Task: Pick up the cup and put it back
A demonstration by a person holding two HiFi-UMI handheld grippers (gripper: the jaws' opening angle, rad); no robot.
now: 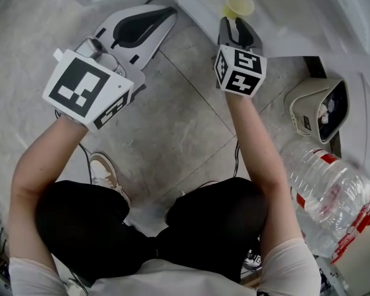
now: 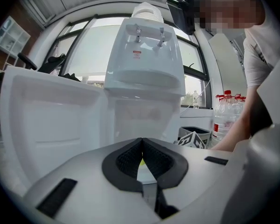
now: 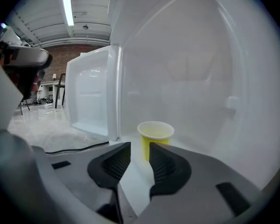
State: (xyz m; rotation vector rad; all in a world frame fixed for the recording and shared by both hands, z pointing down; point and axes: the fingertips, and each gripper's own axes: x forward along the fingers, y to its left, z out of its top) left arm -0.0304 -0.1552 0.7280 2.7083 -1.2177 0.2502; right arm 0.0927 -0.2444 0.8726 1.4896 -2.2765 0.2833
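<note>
Bright window backlight, fisheye edges, soft focus

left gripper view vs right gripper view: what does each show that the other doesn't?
Left only: the water dispenser's taps, water bottles, a marker cube. Right only: the yellow cup standing upright just beyond the open fingers, and a ceiling light. Both: the dispenser's open white door.

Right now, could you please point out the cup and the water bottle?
cup (image 3: 156,129): right gripper view, its open mouth.
water bottle (image 1: 325,184): head view, its clear body.
</note>
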